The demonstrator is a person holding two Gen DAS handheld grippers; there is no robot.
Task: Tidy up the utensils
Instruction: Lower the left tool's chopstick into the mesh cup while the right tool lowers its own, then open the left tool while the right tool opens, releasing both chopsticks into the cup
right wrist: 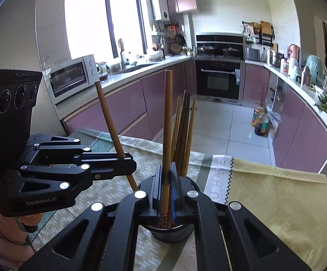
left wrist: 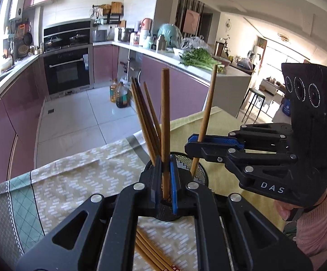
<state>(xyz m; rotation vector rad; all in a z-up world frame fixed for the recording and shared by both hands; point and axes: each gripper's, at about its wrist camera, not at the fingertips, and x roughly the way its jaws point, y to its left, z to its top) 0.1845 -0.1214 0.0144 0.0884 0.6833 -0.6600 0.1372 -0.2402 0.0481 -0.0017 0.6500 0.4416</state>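
Fingers of the left gripper (left wrist: 165, 180) are clamped on one chopstick (left wrist: 165, 122), its lower end entering the mesh holder (left wrist: 199, 169). Fingers of the right gripper (right wrist: 165, 192) are clamped on a second chopstick (right wrist: 167, 122), likewise angled into the holder. Several chopsticks (left wrist: 144, 115) already stand inside it. More loose chopsticks (left wrist: 154, 255) lie on the cloth-covered surface (left wrist: 73, 180) just beside the holder. Judged status: partly complete; both held sticks await release, and the loose ones remain to be collected.
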